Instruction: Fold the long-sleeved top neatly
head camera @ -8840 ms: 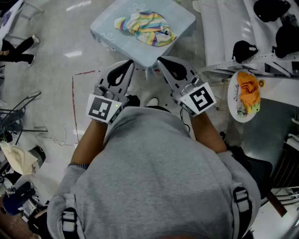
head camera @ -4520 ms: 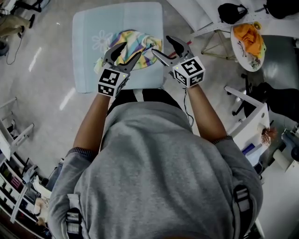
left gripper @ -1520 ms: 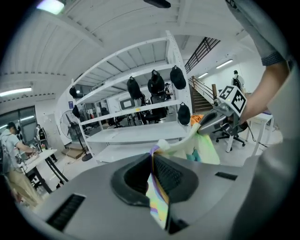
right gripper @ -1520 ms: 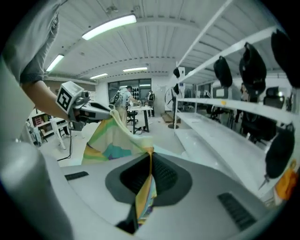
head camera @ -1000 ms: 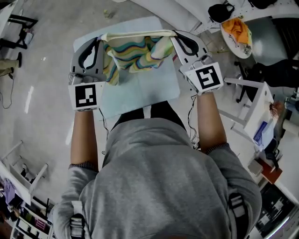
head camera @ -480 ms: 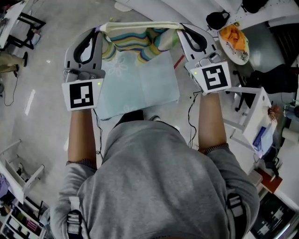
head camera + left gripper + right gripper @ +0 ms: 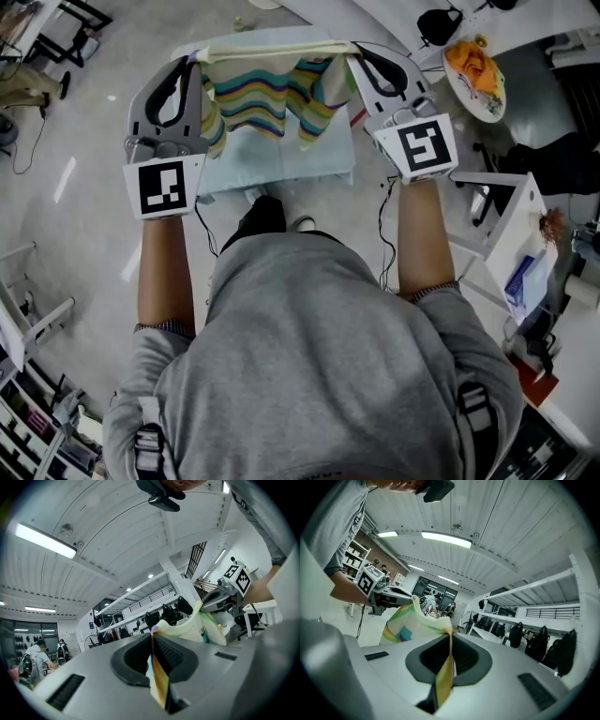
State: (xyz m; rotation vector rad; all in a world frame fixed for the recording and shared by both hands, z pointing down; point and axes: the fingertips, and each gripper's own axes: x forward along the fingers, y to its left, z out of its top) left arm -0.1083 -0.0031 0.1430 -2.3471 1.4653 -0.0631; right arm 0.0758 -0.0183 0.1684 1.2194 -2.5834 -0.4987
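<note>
The top [image 7: 265, 94] is no longer lying crumpled in the middle of the desk [image 7: 272, 161] — it is now hanging in the air above it, stretched by one pale edge between the two tongs. The left tongs [image 7: 197, 62] are pinching one end of that edge and the right tongs [image 7: 351, 58] are pinching the other. Both gripper views are showing each pair pressed together on a thin fold of striped cloth. Compared with a second ago, both tongs are sitting higher and the cloth is dangling more freely, its striped body drooping toward the desk's far edge. Whether the lowest part is still brushing the surface is hard to tell from above. For the task, this is suggesting that the untangling is largely done: the top is being opened out and held by a straight edge, so laying it flat on the desk is looking like the next step, with the folds themselves not yet begun. The hanging part is looking uneven, so it may be needing a shake first.
</note>
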